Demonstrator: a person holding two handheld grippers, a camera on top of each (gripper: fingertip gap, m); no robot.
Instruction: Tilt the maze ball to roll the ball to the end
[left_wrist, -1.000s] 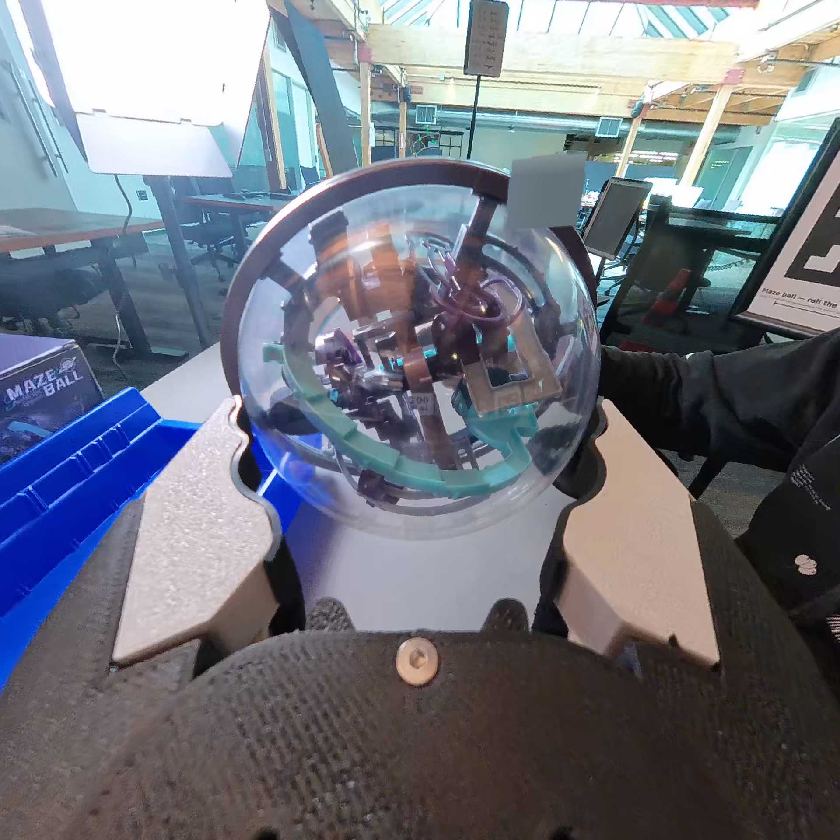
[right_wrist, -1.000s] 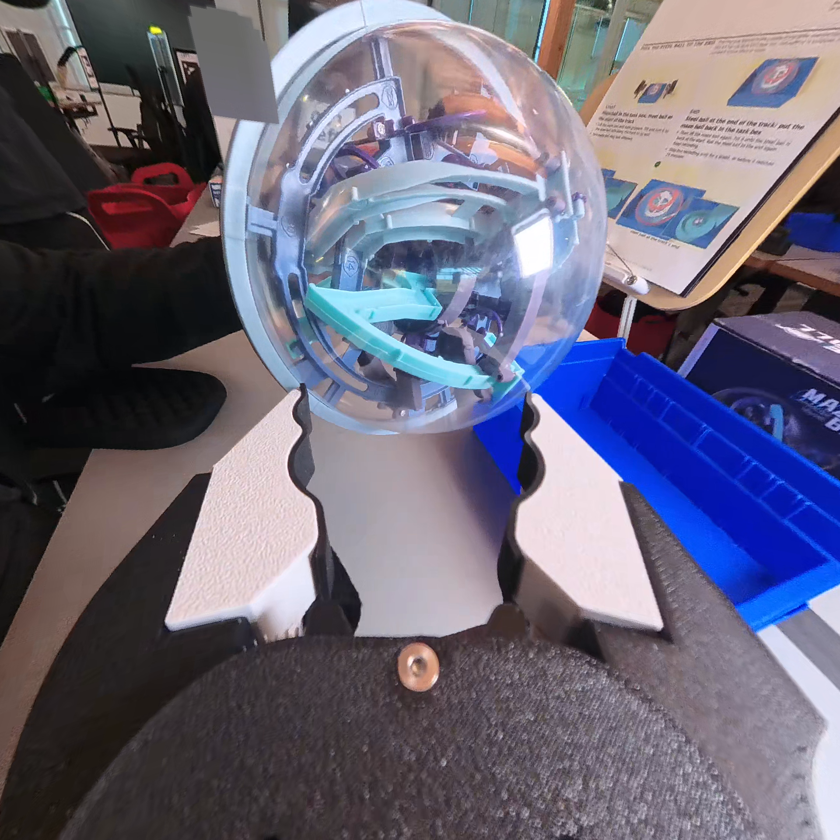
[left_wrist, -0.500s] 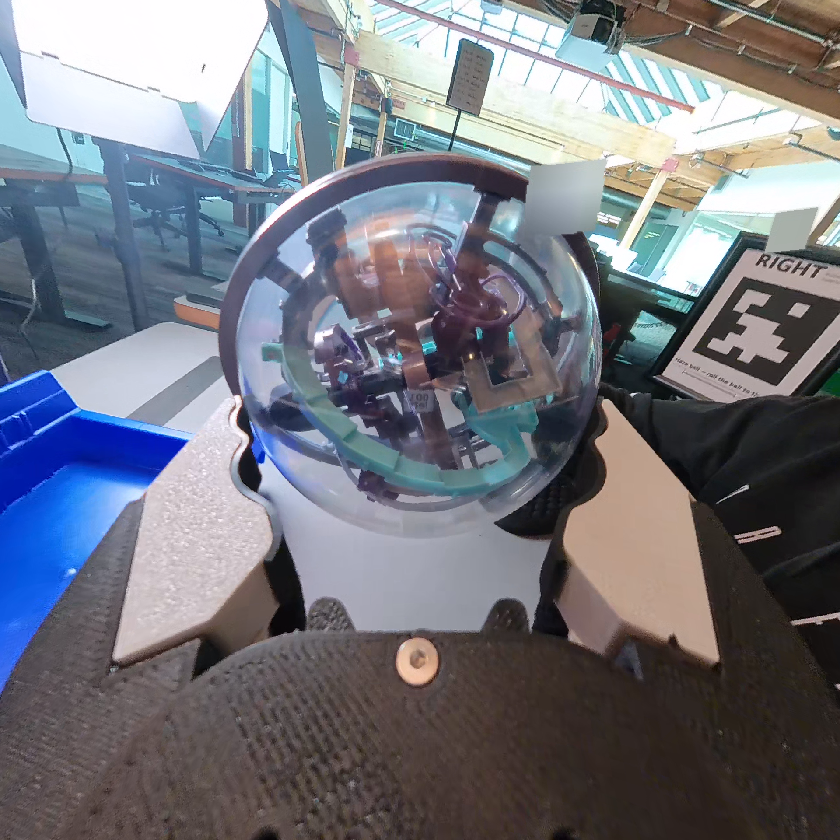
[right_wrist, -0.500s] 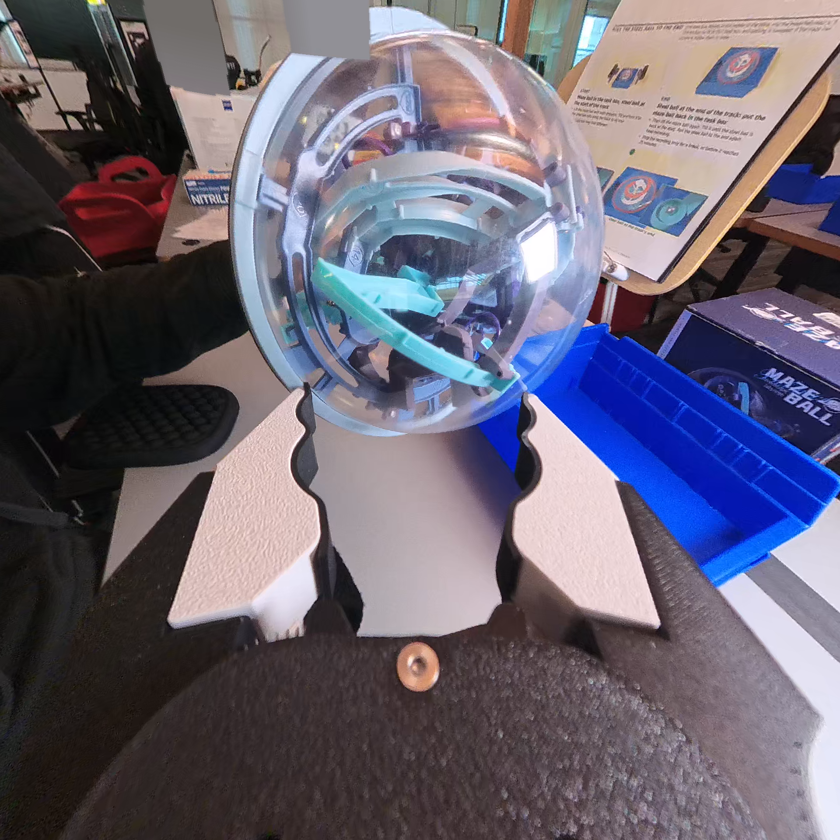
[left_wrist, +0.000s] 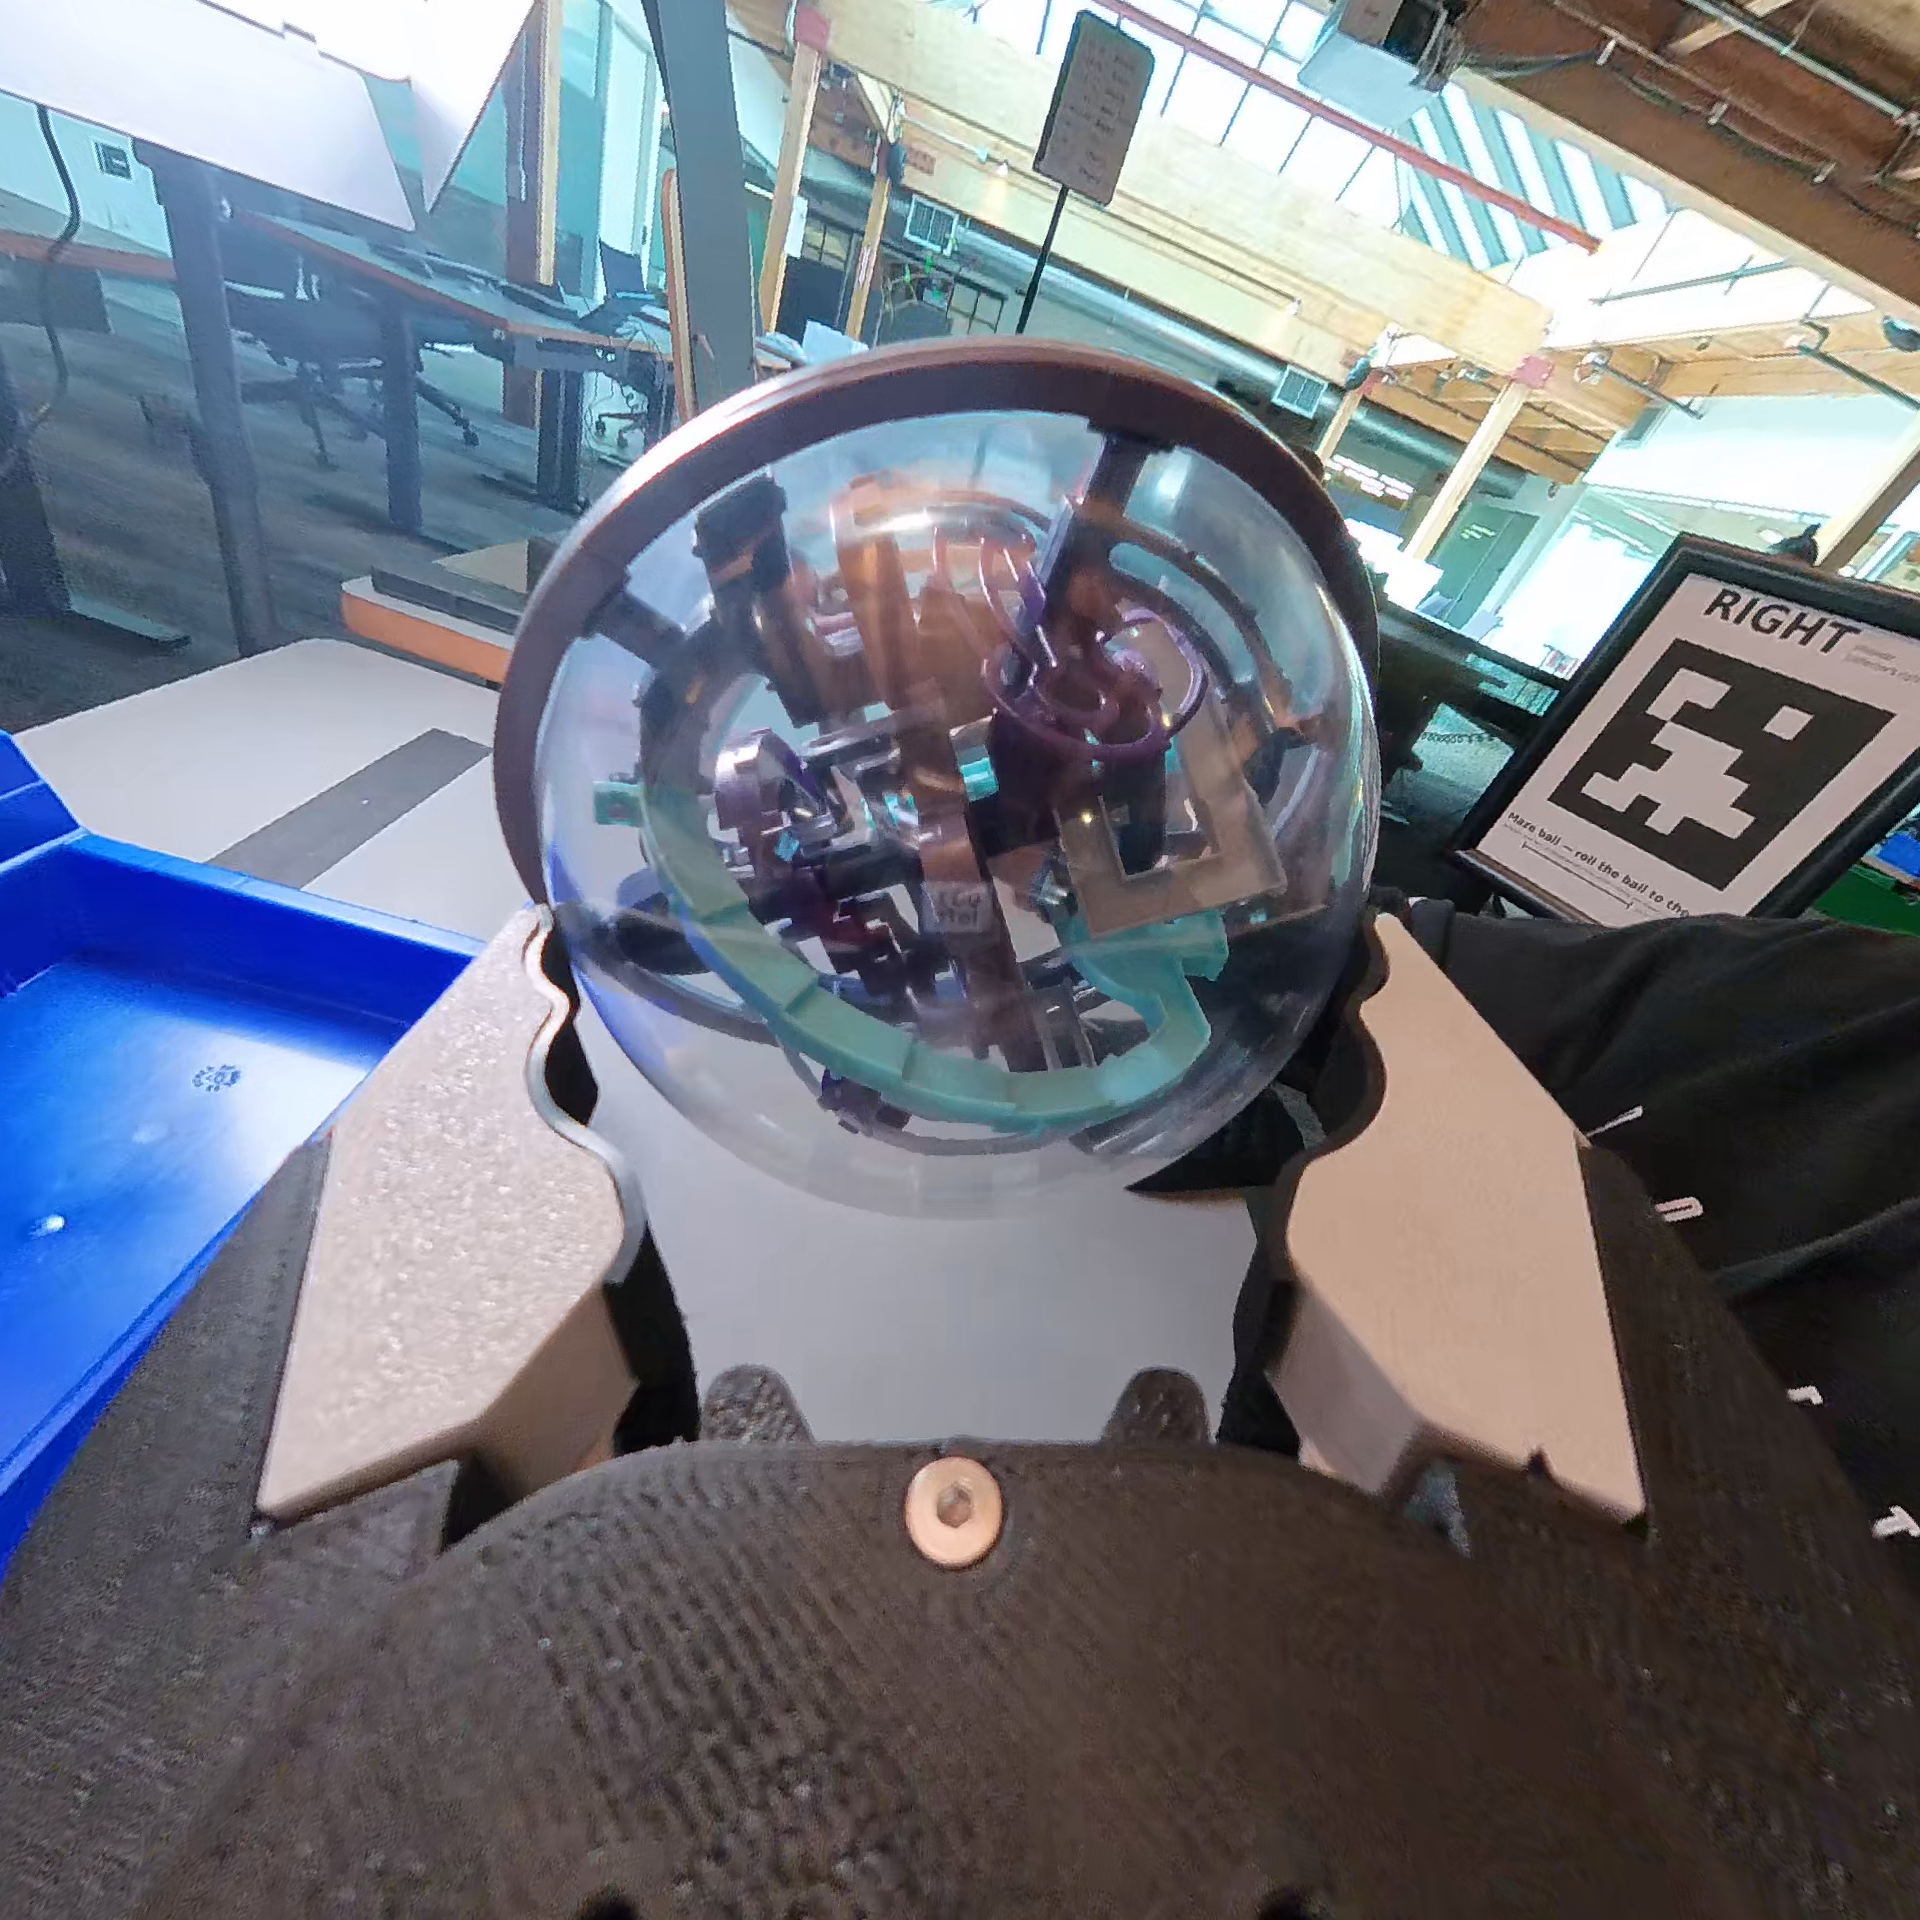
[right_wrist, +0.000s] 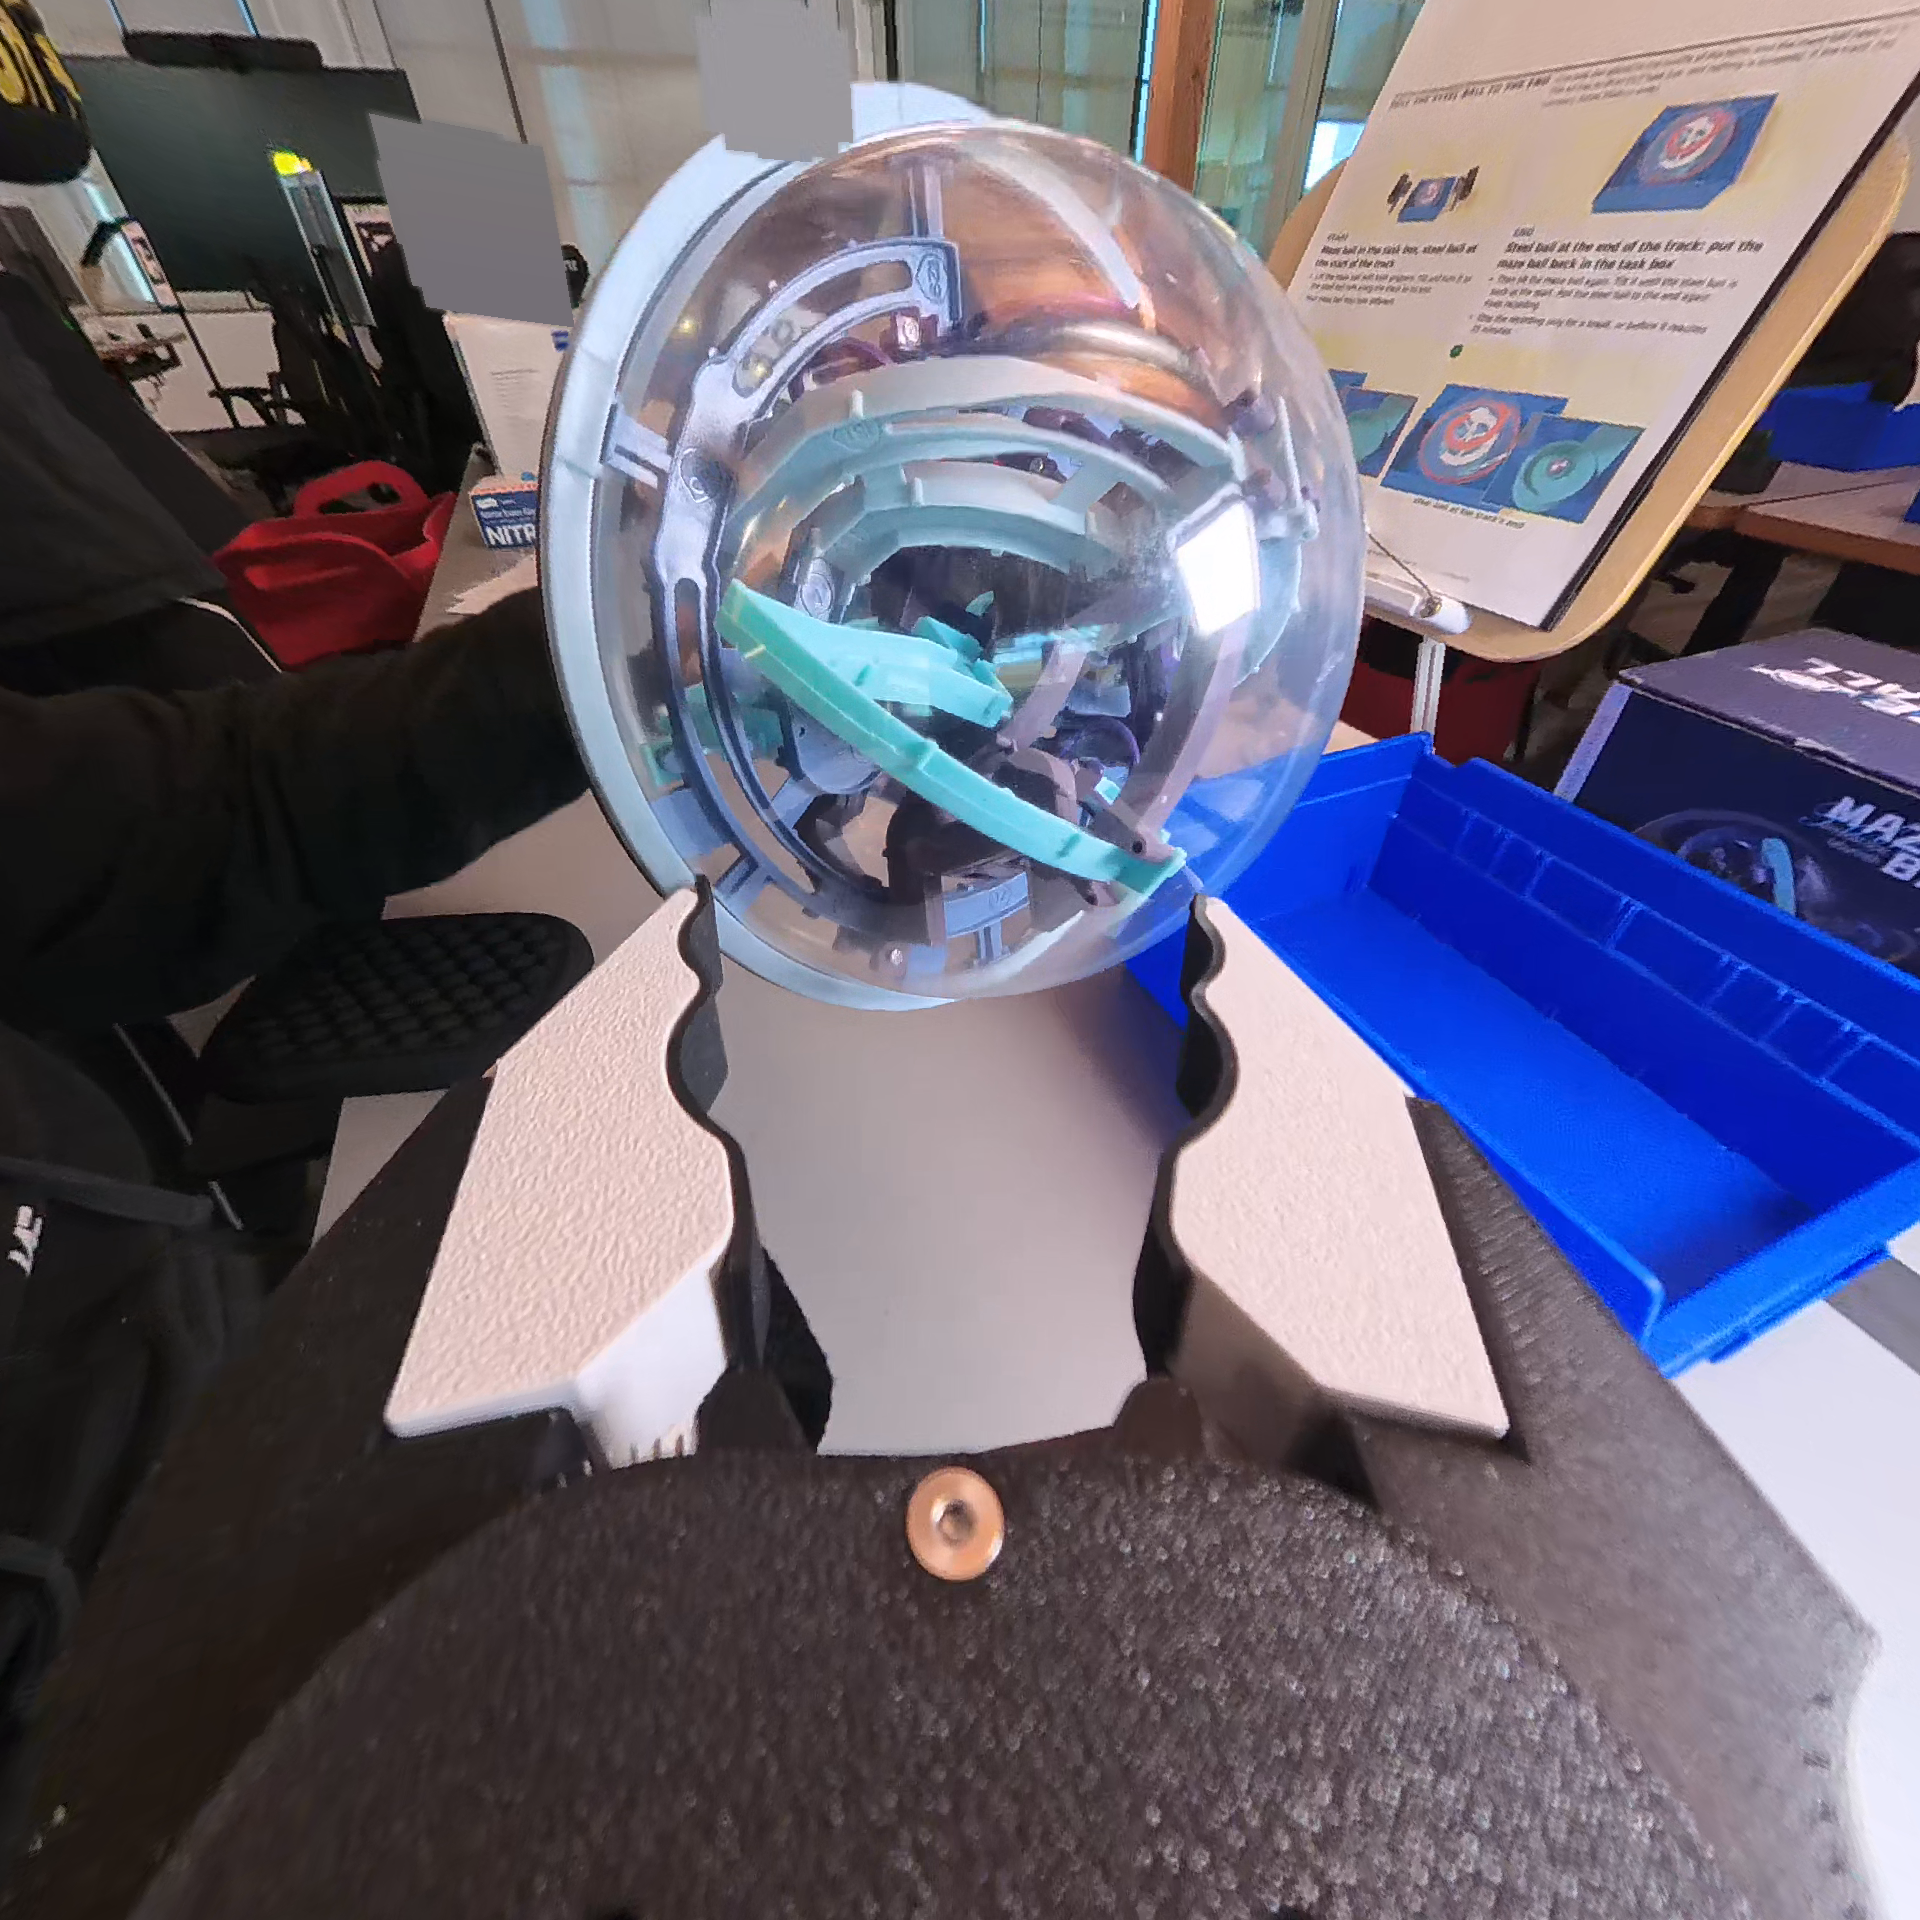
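I have the maze ball (left_wrist: 940, 769) held up off the grey table (left_wrist: 935, 1309) between my two grippers, one on each side of it. My left gripper (left_wrist: 956, 966) has its pale fingers (left_wrist: 457, 1174) spread wide and pressed against the lower curve of the clear shell, so it is clamped on the ball at nearly full spread. From that side the dark rim (left_wrist: 582, 582) of the ball runs round the upper left and tilts away from me, and I can see brown, purple and teal tracks packed inside. My right gripper (right_wrist: 948, 935) is clamped on the ball (right_wrist: 951, 566) too, its fingers (right_wrist: 582, 1195) set less far apart and pinching the bottom of the sphere. In the right wrist view the pale rim (right_wrist: 566, 540) stands nearly upright on the left, with a teal track (right_wrist: 914, 748) slanting down to the right across the middle. I cannot pick out the little steel ball among the tracks in either view. A blue bin (right_wrist: 1590, 1049) lies on the table just beside the ball, and a dark box (right_wrist: 1787, 758) stands behind it. An instruction board (right_wrist: 1590, 281) leans on a stand further back. A dark sleeve (right_wrist: 260, 758) reaches in from the left of that view toward the ball.
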